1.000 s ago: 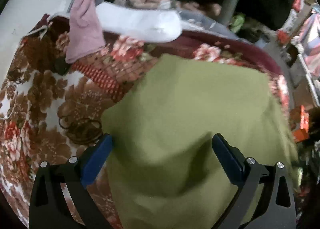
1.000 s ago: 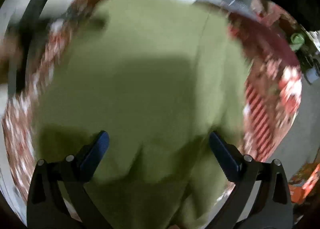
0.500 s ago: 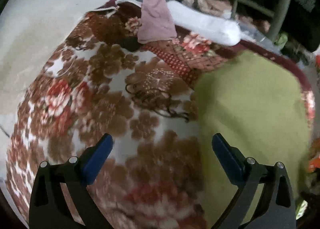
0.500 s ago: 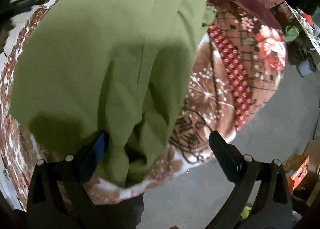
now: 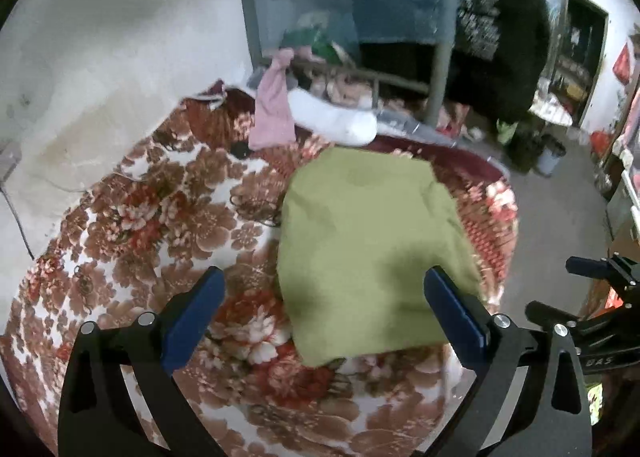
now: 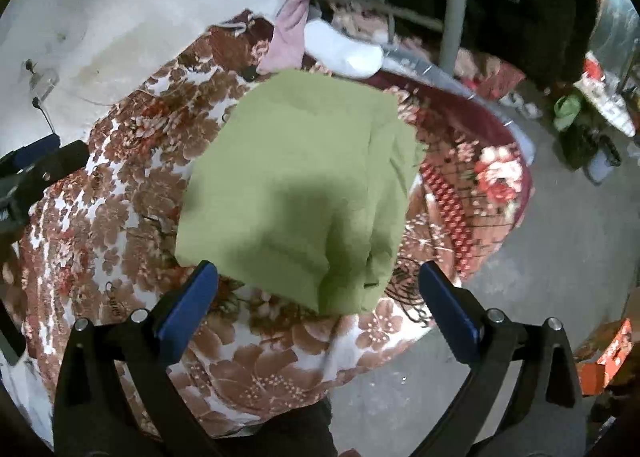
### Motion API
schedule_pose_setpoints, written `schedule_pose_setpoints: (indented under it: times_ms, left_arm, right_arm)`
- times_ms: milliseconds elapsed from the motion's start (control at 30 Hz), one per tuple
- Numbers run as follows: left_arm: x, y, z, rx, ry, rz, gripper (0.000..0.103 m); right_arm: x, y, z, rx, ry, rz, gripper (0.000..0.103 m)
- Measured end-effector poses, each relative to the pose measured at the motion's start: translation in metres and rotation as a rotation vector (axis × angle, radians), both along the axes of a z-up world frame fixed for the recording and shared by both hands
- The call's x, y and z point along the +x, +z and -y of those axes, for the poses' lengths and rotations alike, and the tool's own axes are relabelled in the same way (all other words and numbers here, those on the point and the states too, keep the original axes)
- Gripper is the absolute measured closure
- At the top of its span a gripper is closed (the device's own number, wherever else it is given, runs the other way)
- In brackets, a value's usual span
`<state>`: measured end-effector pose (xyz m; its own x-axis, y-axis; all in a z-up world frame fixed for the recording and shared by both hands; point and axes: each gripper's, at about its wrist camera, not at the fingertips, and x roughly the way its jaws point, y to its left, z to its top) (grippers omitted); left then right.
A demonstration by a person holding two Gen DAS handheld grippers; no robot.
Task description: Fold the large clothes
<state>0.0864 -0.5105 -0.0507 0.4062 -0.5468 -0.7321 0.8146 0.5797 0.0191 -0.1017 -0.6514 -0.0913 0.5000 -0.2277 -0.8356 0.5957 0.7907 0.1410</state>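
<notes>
The left tool (image 5: 320,305) and the right tool (image 6: 318,297) were both held wide apart and empty. The folded olive-green garment (image 6: 304,185) was laid flat on the floral blanket (image 5: 152,225), just ahead of the right tool and ahead-right of the left.

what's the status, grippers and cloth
Left gripper open, empty. Right gripper open, empty. Green cloth folded on blanket. Nothing blocking.
</notes>
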Motion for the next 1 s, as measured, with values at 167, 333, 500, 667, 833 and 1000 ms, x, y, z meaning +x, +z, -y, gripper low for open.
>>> schedule_pose_setpoints:
  times_ms: [167, 333, 500, 667, 833, 1000]
  left_arm:
    - [-0.038, 0.017, -0.029, -0.034, -0.005, 0.025, 0.005]
    - [-0.070, 0.025, -0.047, -0.037, 0.026, 0.049, 0.005]
    - [-0.101, 0.018, -0.044, 0.014, 0.015, 0.042, 0.005]
    - [-0.117, 0.023, -0.043, -0.007, 0.081, 0.053, 0.005]
    - [-0.119, 0.028, -0.042, -0.023, 0.130, 0.084, 0.005]
    - [-0.119, 0.035, -0.048, -0.035, 0.145, 0.092, 0.005]
  right_arm:
    - [-0.028, 0.025, -0.030, -0.036, -0.011, 0.058, 0.005]
    - [-0.049, 0.043, -0.041, -0.050, -0.005, 0.098, 0.005]
    - [-0.065, 0.049, -0.032, -0.014, 0.013, 0.109, 0.005]
    - [-0.080, 0.049, -0.013, -0.006, 0.030, 0.094, 0.005]
    - [-0.090, 0.050, -0.006, 0.009, 0.025, 0.106, 0.005]
    - [-0.090, 0.048, -0.011, 0.016, 0.036, 0.102, 0.005]
